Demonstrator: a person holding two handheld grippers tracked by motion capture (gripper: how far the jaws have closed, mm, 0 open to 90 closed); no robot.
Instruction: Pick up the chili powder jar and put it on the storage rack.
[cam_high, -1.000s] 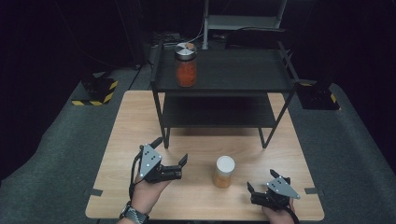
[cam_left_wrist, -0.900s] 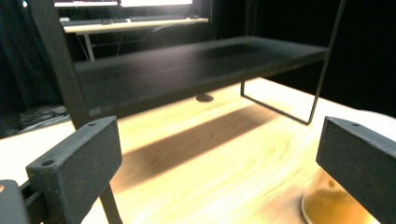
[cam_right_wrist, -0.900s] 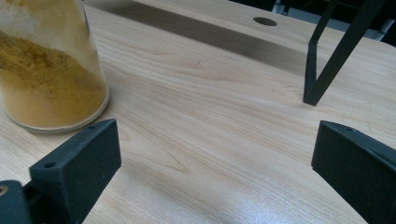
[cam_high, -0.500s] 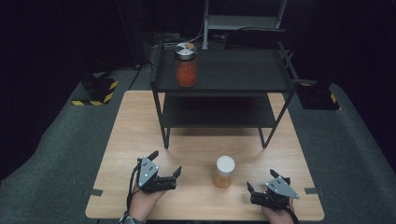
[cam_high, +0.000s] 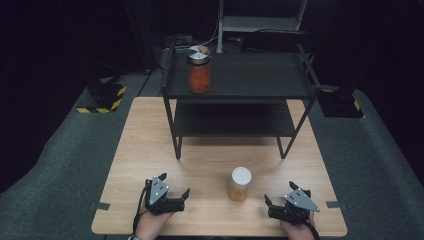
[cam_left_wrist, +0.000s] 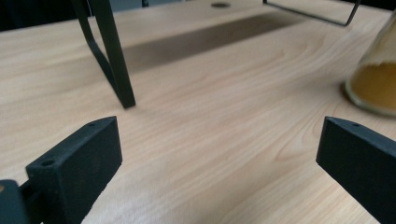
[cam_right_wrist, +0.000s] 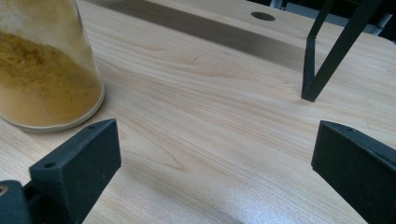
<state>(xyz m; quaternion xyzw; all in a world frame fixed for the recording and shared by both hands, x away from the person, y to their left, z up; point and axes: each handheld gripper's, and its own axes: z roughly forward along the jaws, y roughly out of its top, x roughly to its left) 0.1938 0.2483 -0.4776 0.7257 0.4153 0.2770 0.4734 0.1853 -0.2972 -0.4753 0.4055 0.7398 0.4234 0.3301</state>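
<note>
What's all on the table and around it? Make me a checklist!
Surface: wooden table, bare grain.
Job's things: yellow jar upright between the grippers, white lid on; touched by neither.
Clutter: black rack at the back; red jar on its top shelf.
Grippers: left gripper and right gripper low at the near edge, jaws open, empty.
Cables: one trails from the left gripper.
Surroundings: grey floor, striped blocks, dark room.

Jar (cam_high: 240, 184): white lid, yellow-orange powder behind clear glass. Second jar (cam_high: 199, 69) on shelf: silver lid, red-orange contents. Shelf rack (cam_high: 240, 92): matt black. Table (cam_high: 145, 145): pale wood, fine grain lines. Left gripper (cam_high: 179, 198) and right gripper (cam_high: 276, 206): black jaws, grey plates. Floor blocks (cam_high: 102, 97): black with yellow-black hazard stripes.
</note>
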